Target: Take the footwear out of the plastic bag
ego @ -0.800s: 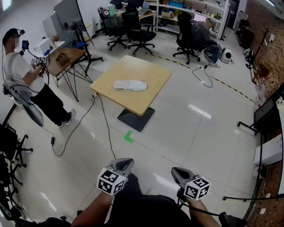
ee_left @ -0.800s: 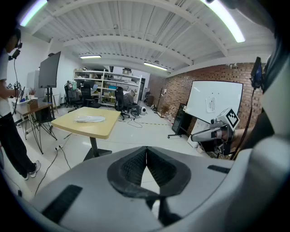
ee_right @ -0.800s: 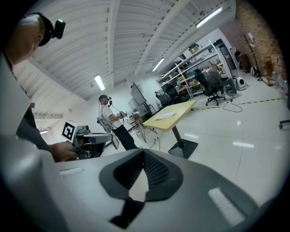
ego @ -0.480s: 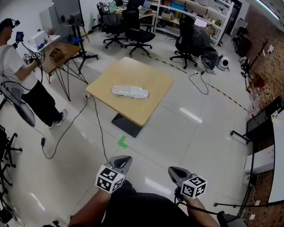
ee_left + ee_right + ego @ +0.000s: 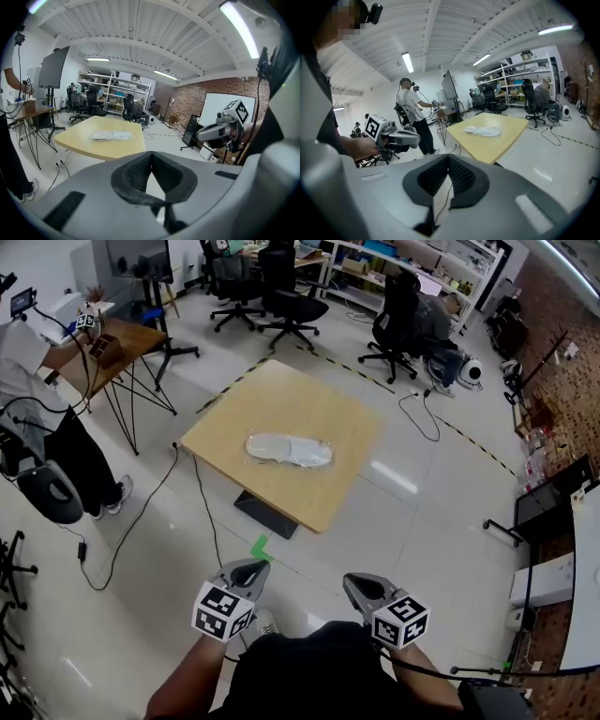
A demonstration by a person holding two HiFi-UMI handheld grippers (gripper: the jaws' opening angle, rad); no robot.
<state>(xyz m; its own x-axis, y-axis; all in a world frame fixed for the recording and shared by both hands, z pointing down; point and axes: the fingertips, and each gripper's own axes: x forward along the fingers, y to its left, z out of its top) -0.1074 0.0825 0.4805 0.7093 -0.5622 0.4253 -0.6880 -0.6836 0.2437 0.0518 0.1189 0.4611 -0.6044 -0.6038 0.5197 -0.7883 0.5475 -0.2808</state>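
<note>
Left tongs [image 5: 249, 570], right tongs [image 5: 356, 584]: pressed together, empty.
Bag [image 5: 289, 449] well ahead on table [image 5: 328, 502]: pale, crinkled, seemingly shoe-shaped.

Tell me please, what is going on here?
A person holds a two-jaw gripper in each hand. The left gripper and the right gripper are both shut and empty, held low in front of the body, well short of the wooden table. On that table lies the plastic bag with the footwear inside; nothing touches it. Another person stands at a separate desk to the left.
</note>
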